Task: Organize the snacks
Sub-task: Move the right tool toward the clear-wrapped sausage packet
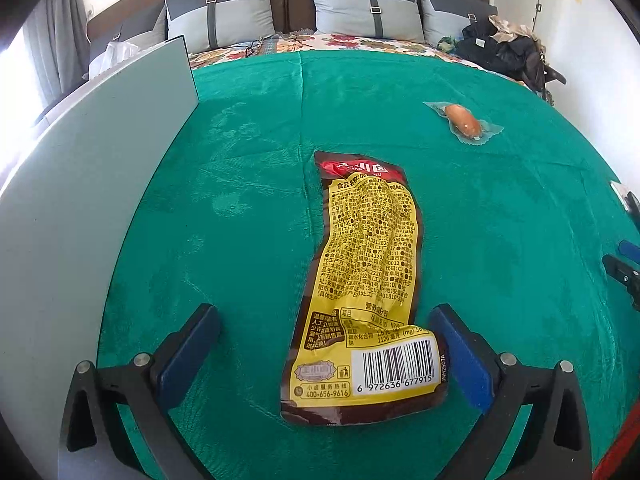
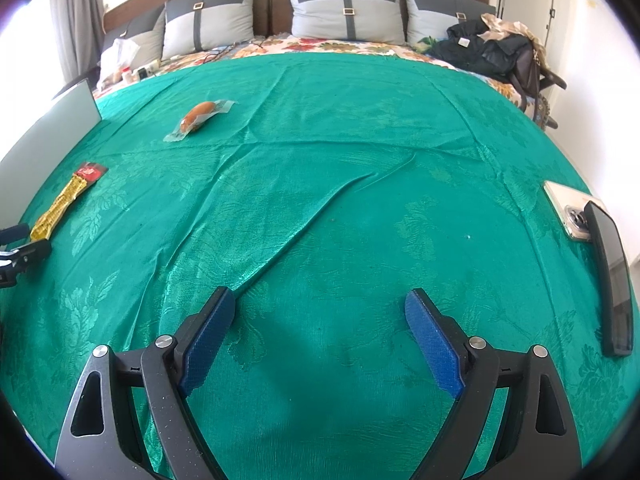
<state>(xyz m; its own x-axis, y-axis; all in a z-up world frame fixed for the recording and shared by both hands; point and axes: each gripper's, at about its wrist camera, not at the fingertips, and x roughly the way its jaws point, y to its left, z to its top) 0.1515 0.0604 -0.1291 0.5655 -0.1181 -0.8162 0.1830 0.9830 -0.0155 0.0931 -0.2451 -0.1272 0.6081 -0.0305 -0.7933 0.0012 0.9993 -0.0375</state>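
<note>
Yellow snack pack [image 1: 362, 292], barcode 6 972636 677915, btwn spread left fingers [image 1: 460, 356]; right fingers [image 2: 430, 342] apart.

Two snack packets: yellow pack [image 1: 360, 280], sausage [image 1: 464, 120]; four pillows [image 2: 346, 10]; two phones [image 2: 570, 210].

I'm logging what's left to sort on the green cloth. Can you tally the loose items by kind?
Long yellow snack packet: 1
Clear-wrapped orange sausage snack: 1
Phones at the right edge, one pale and one dark: 2
Total: 4, of which 2 are snacks.
</note>
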